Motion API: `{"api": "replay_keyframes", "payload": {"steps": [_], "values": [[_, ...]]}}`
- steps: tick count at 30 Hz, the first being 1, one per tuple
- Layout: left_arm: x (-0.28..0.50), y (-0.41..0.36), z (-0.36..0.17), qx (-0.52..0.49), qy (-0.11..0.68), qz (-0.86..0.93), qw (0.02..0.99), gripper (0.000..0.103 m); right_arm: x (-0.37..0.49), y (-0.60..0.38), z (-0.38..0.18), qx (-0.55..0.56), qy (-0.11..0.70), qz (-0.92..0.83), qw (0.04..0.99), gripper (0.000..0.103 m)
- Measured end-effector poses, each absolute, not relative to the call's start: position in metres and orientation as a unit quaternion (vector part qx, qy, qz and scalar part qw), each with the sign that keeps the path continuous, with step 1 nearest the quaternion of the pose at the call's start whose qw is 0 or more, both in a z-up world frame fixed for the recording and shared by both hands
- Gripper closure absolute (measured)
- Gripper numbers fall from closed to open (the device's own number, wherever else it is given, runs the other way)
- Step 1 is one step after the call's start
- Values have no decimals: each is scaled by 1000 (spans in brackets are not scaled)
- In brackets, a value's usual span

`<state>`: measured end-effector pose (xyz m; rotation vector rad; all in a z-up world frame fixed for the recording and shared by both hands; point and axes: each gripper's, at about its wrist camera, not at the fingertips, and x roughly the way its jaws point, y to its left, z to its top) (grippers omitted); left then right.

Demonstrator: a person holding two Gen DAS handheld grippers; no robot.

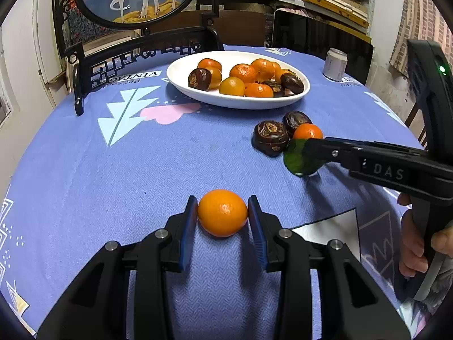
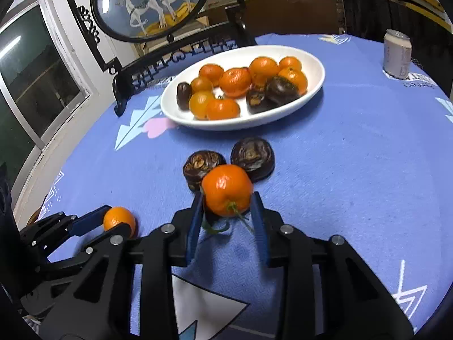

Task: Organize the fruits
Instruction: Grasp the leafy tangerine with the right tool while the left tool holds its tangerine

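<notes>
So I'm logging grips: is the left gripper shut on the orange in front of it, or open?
Shut on it: the left gripper has both blue pads pressed against the sides of the orange.

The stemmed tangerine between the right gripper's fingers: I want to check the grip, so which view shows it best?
The right wrist view: the stemmed tangerine sits centred between the right gripper pads, stem showing. In the left wrist view that tangerine is small and partly hidden behind the gripper's finger and a green leaf.
</notes>
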<state>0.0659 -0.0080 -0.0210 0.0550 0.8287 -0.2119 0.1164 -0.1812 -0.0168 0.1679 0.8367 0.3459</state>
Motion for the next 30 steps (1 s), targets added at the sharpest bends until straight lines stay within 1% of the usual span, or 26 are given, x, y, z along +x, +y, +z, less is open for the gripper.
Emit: {"api": "replay_keyframes", "payload": {"steps": [1, 2, 4, 6, 7, 8, 9, 10, 15, 16, 17, 21, 23, 25, 27, 28, 29, 30], "values": [[66, -7, -20, 24, 402, -103, 909, 66, 115, -183, -15, 82, 400, 166, 898, 71], [67, -7, -20, 22, 402, -104, 910, 66, 114, -185, -13, 86, 396, 166, 899, 79], [68, -6, -16, 18, 399, -105, 911, 66, 112, -190, -10, 97, 393, 176, 897, 91], [73, -8, -9, 20, 390, -103, 915, 66, 111, -193, -7, 91, 395, 165, 899, 91], [79, -10, -5, 19, 387, -102, 916, 66, 114, -191, -9, 82, 403, 163, 897, 87], [85, -11, -3, 16, 387, -104, 916, 66, 116, -192, -14, 87, 410, 170, 892, 77], [91, -12, -2, 6, 388, -110, 915, 66, 117, -194, -16, 95, 414, 170, 889, 70], [93, -12, -3, 0, 389, -113, 914, 66, 117, -193, -17, 94, 416, 170, 889, 61], [87, -12, -6, 10, 385, -113, 916, 66, 118, -182, -20, 77, 419, 180, 887, 60], [86, -10, -6, 4, 385, -114, 916, 66, 116, -179, -21, 69, 419, 180, 887, 62], [86, -9, -6, 0, 386, -116, 915, 66, 115, -175, -21, 58, 417, 178, 889, 67], [85, -9, -9, 7, 390, -113, 914, 66, 112, -165, -20, 29, 395, 165, 903, 69], [86, -10, -11, 11, 392, -111, 913, 66, 111, -164, -20, 23, 389, 161, 907, 73], [87, -11, -13, 13, 395, -110, 912, 66, 111, -165, -19, 22, 387, 161, 908, 74], [87, -11, -15, 14, 398, -107, 911, 66, 113, -163, -21, 15, 389, 159, 907, 72], [87, -11, -16, 14, 399, -106, 910, 66, 113, -161, -21, 10, 386, 155, 909, 64], [88, -11, -16, 15, 400, -105, 910, 66, 115, -159, -22, 5, 381, 147, 913, 51], [88, -11, -17, 16, 401, -104, 910, 66, 117, -158, -23, 4, 382, 144, 913, 48]]}}
